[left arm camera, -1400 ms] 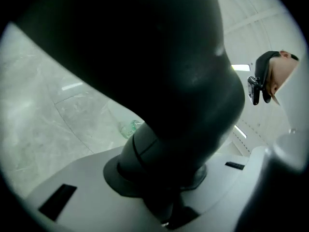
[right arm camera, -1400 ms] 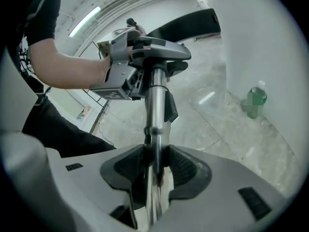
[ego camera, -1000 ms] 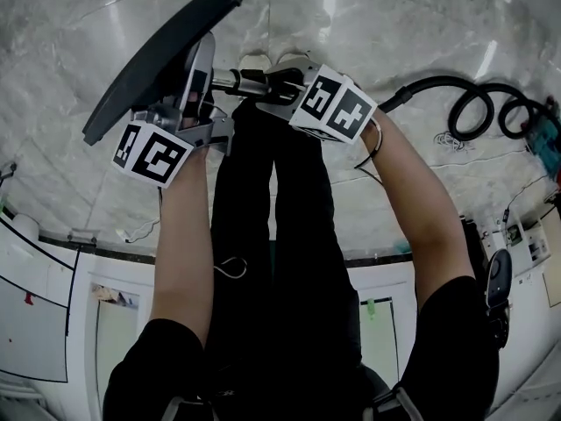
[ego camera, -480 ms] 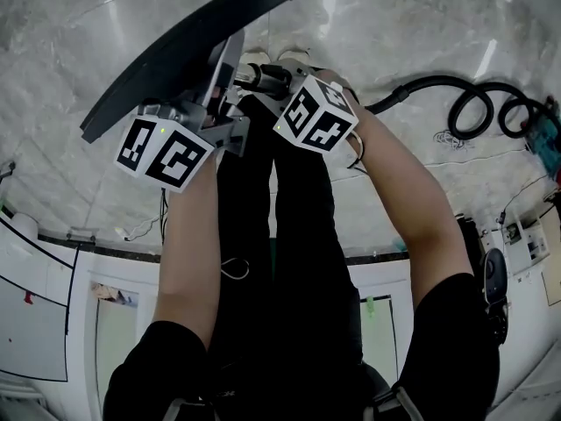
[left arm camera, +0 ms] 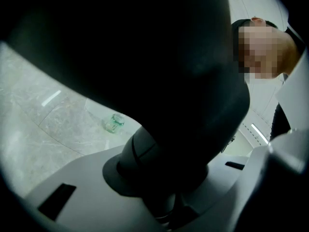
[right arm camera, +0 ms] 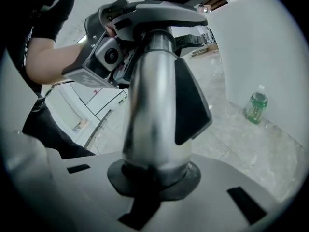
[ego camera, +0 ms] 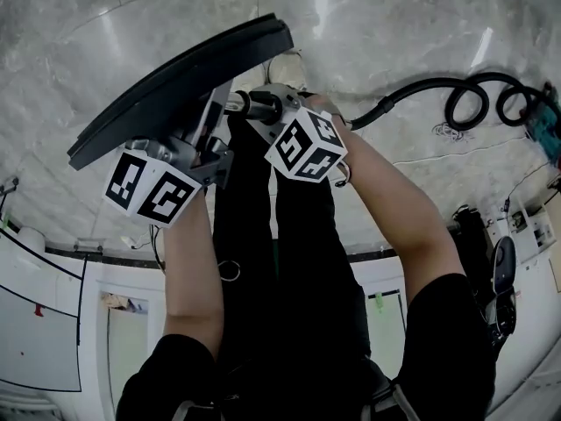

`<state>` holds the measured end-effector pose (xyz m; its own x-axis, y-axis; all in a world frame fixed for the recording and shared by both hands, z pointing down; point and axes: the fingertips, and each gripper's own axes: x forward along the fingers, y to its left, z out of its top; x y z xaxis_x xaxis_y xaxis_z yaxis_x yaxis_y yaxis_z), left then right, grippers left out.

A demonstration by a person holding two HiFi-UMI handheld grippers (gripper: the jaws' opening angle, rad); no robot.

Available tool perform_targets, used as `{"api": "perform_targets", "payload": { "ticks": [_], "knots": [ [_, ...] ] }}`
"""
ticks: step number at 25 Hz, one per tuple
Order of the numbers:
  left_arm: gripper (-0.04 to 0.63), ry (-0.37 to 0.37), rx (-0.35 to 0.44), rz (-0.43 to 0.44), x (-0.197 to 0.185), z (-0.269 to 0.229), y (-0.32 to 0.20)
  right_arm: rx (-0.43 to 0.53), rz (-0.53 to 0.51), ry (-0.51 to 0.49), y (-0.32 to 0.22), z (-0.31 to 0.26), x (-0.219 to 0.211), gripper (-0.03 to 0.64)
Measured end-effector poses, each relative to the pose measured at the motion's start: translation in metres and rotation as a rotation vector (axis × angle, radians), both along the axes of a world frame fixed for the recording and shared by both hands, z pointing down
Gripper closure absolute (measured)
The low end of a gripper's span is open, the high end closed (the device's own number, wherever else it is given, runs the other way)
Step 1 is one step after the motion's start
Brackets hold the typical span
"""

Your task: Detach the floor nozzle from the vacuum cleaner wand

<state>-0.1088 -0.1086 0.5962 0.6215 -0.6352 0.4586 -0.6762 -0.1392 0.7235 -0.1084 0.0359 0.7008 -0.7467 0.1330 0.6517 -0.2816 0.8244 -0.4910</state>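
Now the floor nozzle (ego camera: 175,86) lies flatter across the head view than a second ago. Its long axis ran from about 7 o'clock to 1 o'clock then; it now runs from 8 o'clock to 2 o'clock, the far end pointing up and right, and it is held off the marble floor (ego camera: 394,24). Both marker cubes have dropped lower in the picture, and the right one has shifted toward 9 o'clock, closer to the left.

The left gripper (ego camera: 188,143) is clamped part-way closed on the nozzle's neck. In its own view the dark nozzle (left arm camera: 145,57) fills most of the picture and the neck sits between the jaws of the left gripper (left arm camera: 161,187).

The right gripper (ego camera: 272,117) has just been closing its jaws. In its own view the right gripper (right arm camera: 154,182) has the metal wand (right arm camera: 149,105) pinched between them, the tube running straight away toward 12 o'clock. In the head view the short visible length of wand (ego camera: 248,103) leaves the neck toward 3 o'clock.

A black hose (ego camera: 465,90) coils at 2 o'clock of the right gripper. A green bottle (right arm camera: 257,108) stands on the floor at 3 o'clock of the wand.
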Motion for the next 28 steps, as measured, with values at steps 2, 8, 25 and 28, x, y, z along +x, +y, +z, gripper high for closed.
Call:
{"api": "perform_targets", "payload": {
  "ticks": [2,8,25,28],
  "knots": [
    [0.482,-0.031,0.004,-0.001,0.006,-0.003,-0.002,0.071,0.063,0.023,-0.009,0.001,0.005,0.566],
    [0.482,-0.04,-0.086,-0.087,-0.008,0.006,-0.011,-0.101,-0.011,-0.029,0.006,-0.007,-0.002,0.566],
    [0.482,-0.048,-0.143,-0.129,-0.027,0.006,-0.011,-0.237,-0.136,-0.072,0.023,-0.021,-0.012,0.565],
    [0.483,0.123,-0.061,-0.088,-0.017,-0.015,-0.005,-0.599,-0.339,-0.257,0.055,-0.067,0.009,0.565]
  ]
}}
